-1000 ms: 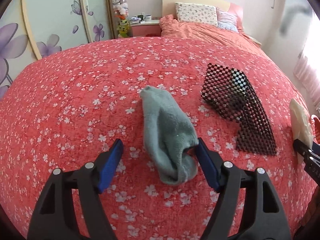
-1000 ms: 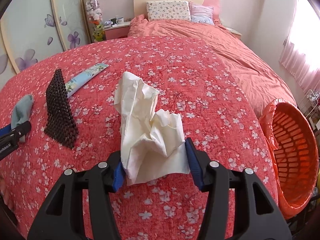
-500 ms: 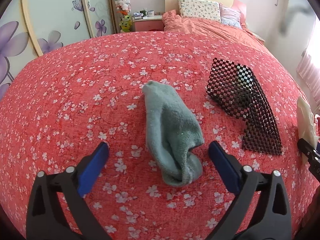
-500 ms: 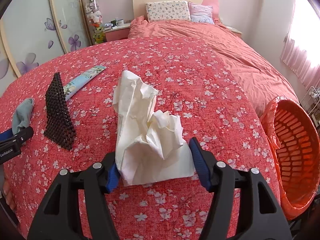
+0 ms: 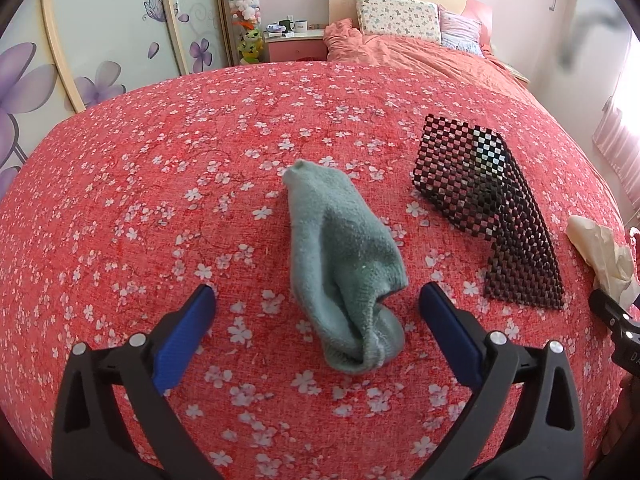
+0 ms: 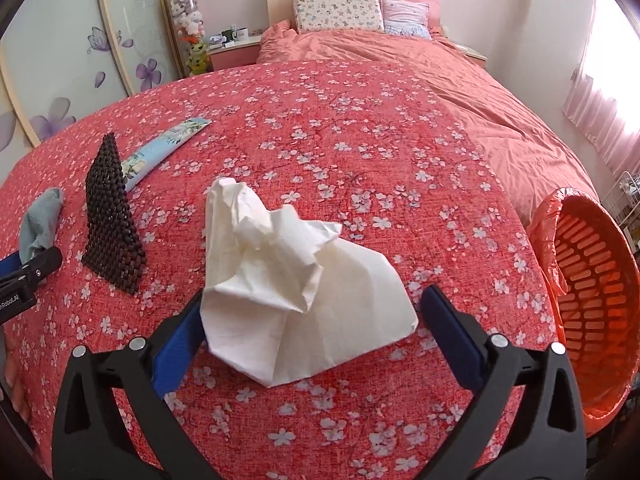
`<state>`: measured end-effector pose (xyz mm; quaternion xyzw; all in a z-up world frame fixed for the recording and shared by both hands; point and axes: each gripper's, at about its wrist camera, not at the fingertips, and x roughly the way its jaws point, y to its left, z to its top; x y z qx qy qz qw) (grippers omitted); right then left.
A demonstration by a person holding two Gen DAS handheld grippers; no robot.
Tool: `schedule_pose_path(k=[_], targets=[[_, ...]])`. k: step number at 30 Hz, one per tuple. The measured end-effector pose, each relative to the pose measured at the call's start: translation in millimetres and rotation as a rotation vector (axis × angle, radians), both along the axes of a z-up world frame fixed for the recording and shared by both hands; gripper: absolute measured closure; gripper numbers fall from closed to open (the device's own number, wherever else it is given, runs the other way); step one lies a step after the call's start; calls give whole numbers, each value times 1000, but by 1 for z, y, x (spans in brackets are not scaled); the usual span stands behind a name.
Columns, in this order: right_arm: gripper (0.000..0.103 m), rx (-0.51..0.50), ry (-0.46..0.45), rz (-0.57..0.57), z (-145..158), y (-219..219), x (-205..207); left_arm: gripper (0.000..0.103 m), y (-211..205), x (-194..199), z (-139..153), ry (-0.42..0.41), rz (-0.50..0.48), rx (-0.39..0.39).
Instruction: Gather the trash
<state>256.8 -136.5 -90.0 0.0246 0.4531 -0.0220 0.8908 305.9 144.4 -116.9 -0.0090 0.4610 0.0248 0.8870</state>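
Left tongs: spread wide now, much wider than a moment ago. Nothing pinched. Blue pads on both sides of the green sock, not touching it.
Right tongs: opening right now, pads pulled off the white paper. Were squeezing it a moment ago. Left pad half hidden behind the paper edge, right pad just beside it with a small gap.
What changed: both things let go, both lying on the bed again. Neither tongs moved away, only opened.
What that means: nothing picked up yet. Looks like a reset or a fresh try at the grab. Trash not in the basket so far.
White paper: crumpled, puffy, standing up a bit, resting on the red cover right between the right tongs. Probably the trash to collect.
Green sock: soft, folded over itself, lying flat between the left tongs. Maybe not trash, hard to say.
Orange basket: lined with an orange bag, sitting off the right edge of the bed, empty as far as can be seen.
Other stuff: dark bead mat between sock and paper; blue flat packet past the mat.
Bed: red cover with little white flowers, bumpy and soft.
Room: pillows and headboard far back, flower doors on the left, pink curtain on the right.
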Motion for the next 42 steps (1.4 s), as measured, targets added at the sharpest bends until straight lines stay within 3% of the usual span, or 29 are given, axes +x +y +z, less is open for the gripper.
schedule_pose_path(k=[35,38,42], targets=[[2,0,13,17,2,6,3,4,2,6,0,6,24,18],[15,-12,-10,41,5,11,1,5,2,10,6,-9,27,20],[46,8,-19,44,9,12,-2,34,-2,18,6,9,5,21]])
